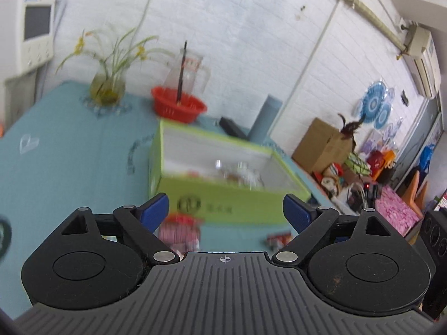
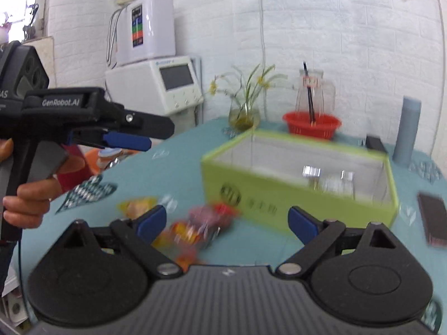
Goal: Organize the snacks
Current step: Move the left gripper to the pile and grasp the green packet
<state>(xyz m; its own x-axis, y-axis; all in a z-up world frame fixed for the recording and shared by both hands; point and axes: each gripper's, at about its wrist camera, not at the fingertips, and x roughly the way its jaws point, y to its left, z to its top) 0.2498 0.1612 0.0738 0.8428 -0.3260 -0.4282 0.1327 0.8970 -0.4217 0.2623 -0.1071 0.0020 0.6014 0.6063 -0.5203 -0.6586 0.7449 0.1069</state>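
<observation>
Both pairs of blue-padded fingers stand spread wide with nothing clamped: the left gripper (image 1: 225, 212) hangs over the near edge of the teal counter (image 1: 69, 167), and the right gripper (image 2: 226, 222) does the same from its own side, its fingers (image 2: 152, 220) clear of every packet. Between the right gripper's fingers lies a loose heap of snacks (image 2: 201, 229) on the counter, red, pink and orange wrappers (too blurred to tell one from another), with a yellow packet (image 2: 135, 206) just to the left of the heap. From the left wrist view a red-and-pink snack packet (image 1: 180, 230) shows under the left finger, and a smaller red packet (image 1: 279, 238) lies near the right one; neither is touched. Behind the snacks stands an open green box (image 2: 251, 192) with a pale lining, and a few clear, shiny items sit inside it toward the right. Behind the box are a red basket (image 2: 311, 127), a glass jug (image 2: 314, 92) with a dark stick in it, and a vase of green stems (image 2: 244, 111). A hand (image 2: 25, 203) grips the left gripper's handle at the left of the right wrist view.
</observation>
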